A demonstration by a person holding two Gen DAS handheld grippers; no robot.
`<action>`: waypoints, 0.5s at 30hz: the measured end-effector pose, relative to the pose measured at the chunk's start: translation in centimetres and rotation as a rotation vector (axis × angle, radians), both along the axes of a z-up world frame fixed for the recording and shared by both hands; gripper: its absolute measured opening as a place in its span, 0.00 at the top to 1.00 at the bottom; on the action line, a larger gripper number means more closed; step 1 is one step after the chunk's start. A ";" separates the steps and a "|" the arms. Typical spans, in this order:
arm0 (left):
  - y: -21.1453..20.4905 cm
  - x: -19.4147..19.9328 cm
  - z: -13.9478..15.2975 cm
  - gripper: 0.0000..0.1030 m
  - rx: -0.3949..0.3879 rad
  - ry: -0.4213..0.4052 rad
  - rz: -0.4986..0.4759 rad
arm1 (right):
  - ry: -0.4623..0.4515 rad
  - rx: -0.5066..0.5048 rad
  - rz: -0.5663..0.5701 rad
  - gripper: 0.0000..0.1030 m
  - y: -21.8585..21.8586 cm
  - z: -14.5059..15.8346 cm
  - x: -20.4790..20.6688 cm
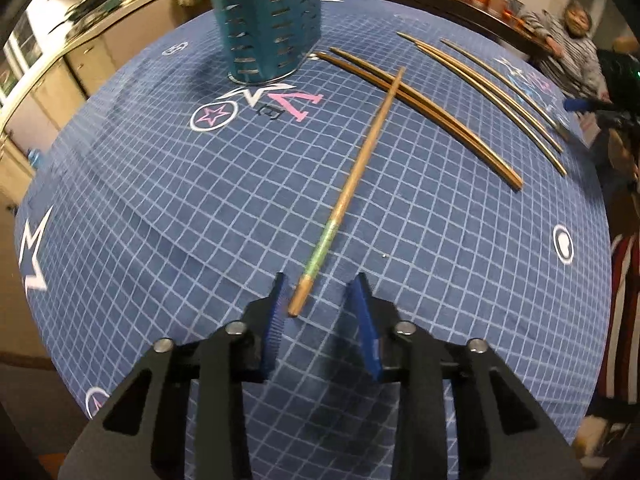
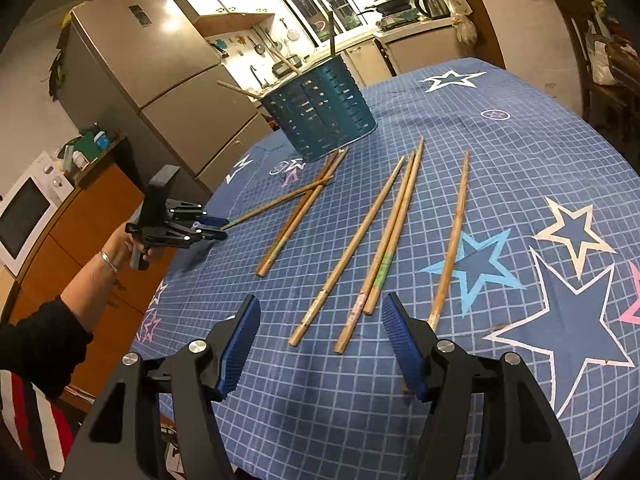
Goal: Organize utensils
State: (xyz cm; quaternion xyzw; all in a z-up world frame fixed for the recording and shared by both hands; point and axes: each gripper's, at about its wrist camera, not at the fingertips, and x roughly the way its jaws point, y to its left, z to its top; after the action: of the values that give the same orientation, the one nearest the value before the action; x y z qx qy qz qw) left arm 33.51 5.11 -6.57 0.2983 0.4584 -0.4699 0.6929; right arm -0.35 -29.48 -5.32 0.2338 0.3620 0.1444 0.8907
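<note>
Chopstick (image 1: 352,184) w/ green band, prob. light, stiff, slick wood, lies on bench (image 1: 160,200) at centre of left-wrist view, butt end between left gripper (image 1: 320,292) fingers, apart, not pinching; grip near butt; right gripper (image 2: 320,320) wide open, empty.

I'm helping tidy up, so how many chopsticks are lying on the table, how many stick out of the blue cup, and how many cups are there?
Chopsticks lying on the table: 7
Chopsticks in the blue cup: 3
Blue cup: 1
Total: 11
</note>
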 end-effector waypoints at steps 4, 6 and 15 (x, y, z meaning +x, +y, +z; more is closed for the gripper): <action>-0.8 -2.1 0.2 0.95 0.041 -0.057 0.118 | -0.020 0.001 0.004 0.36 0.0 0.4 -0.4; -1.4 -4.0 0.2 0.95 0.065 -0.094 0.183 | -0.030 0.007 0.006 0.36 0.0 0.5 -0.6; 2.0 -10.1 2.1 0.95 -0.129 -0.032 0.550 | -0.082 -0.042 0.031 0.36 1.0 1.3 -1.3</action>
State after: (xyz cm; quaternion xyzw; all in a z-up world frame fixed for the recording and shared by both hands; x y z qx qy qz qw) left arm 23.36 7.12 -4.51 0.1255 0.4800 -0.2877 0.8192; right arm -1.61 -28.44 -4.01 0.2034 0.3316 0.1601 0.9072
